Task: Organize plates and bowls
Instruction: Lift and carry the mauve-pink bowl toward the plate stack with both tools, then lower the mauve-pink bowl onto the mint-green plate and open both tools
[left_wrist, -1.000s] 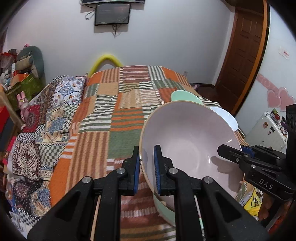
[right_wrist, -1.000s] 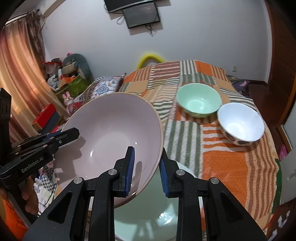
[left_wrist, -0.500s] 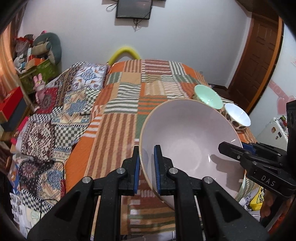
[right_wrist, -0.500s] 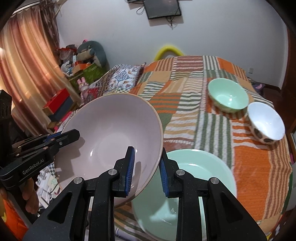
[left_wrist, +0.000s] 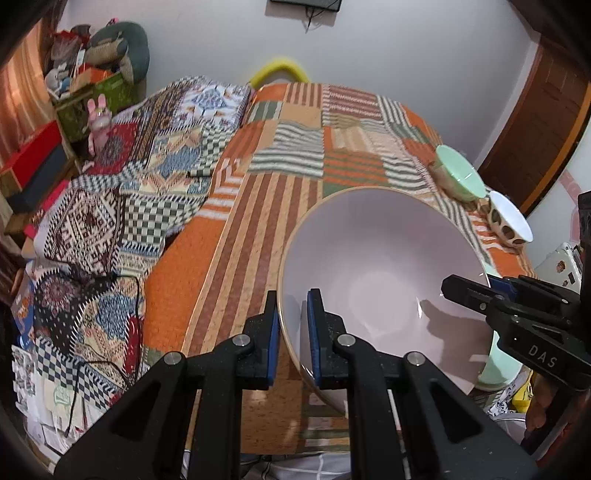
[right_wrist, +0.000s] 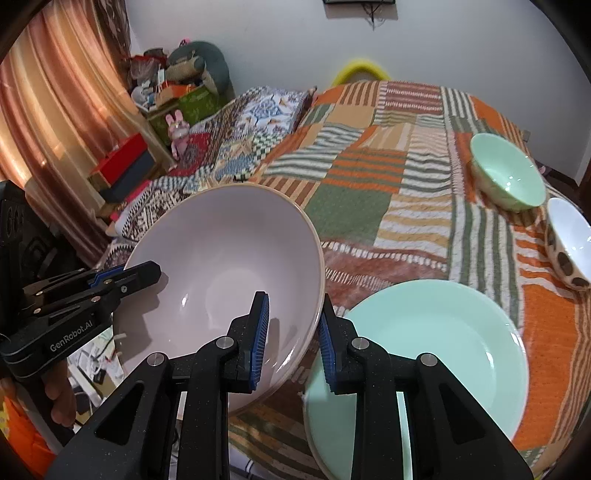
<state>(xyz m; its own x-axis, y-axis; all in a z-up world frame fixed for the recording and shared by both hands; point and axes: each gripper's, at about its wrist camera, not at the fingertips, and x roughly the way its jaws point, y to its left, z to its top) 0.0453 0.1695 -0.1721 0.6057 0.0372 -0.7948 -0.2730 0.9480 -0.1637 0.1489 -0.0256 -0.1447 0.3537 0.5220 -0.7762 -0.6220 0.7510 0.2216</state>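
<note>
Left wrist view first, reading from the left: I see the patterned quilt (left_wrist: 122, 192) spilling off the edge, then the orange striped bedspread (left_wrist: 280, 155), and in the middle my left gripper (left_wrist: 291, 328) clamped on the near rim of the big pink bowl (left_wrist: 376, 266), one blue pad outside the wall and one inside. The bowl is held tilted above the bedspread. Further right my right gripper (left_wrist: 465, 291) bites the opposite rim, and beyond it the green bowl (left_wrist: 460, 177) and the white spotted bowl (left_wrist: 511, 221) sit just beside each other near the far right edge of the bedspread

From the right wrist camera, starting at the left, I see the left gripper (right_wrist: 147, 275) pinching the pink bowl (right_wrist: 221, 258) on its left rim, a hand (right_wrist: 61, 398) below it. My right gripper (right_wrist: 293, 332) is closed across the bowl's right wall, pads on both sides. Just right of that lies the green plate (right_wrist: 436, 347), flat on the bedspread (right_wrist: 354, 177), its left edge partly under the bowl. The green bowl (right_wrist: 508, 171) and the white spotted bowl (right_wrist: 569, 243) stand further back on the right
</note>
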